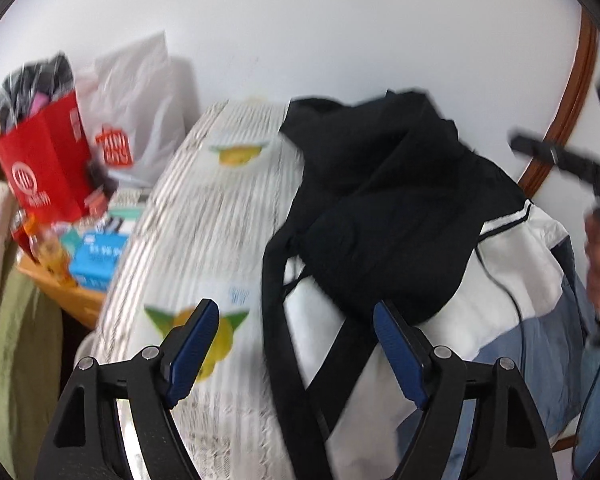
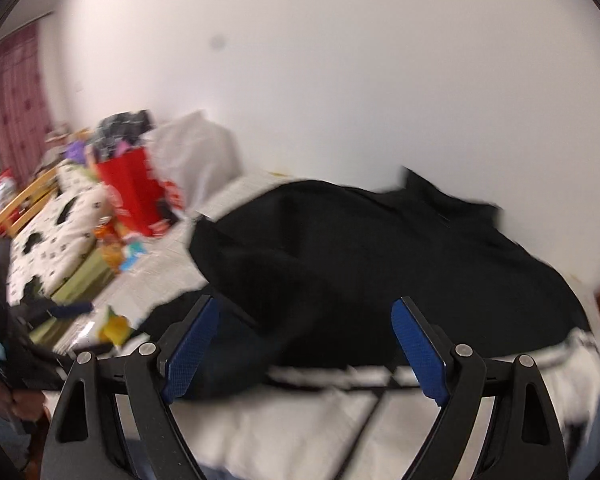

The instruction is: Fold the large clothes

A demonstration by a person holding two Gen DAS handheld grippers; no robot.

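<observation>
A large jacket, black on top (image 1: 384, 200) with white lower panels (image 1: 512, 272) and blue-grey parts, lies crumpled on a table covered by a striped cloth with fruit prints (image 1: 204, 216). In the right wrist view the black part (image 2: 360, 256) fills the middle, with a white band (image 2: 300, 424) below it. My left gripper (image 1: 296, 312) is open and empty just above the jacket's near edge and the cloth. My right gripper (image 2: 304, 312) is open and empty above the black fabric; it also shows at the right edge of the left wrist view (image 1: 560, 160).
A red paper bag (image 1: 48, 164), a white plastic bag (image 1: 136, 120) and a wooden tray of small boxes (image 1: 92, 256) stand left of the table. A spotted white cloth (image 2: 56, 236) lies further left. A white wall is behind. A brown curved frame (image 1: 568, 100) stands at right.
</observation>
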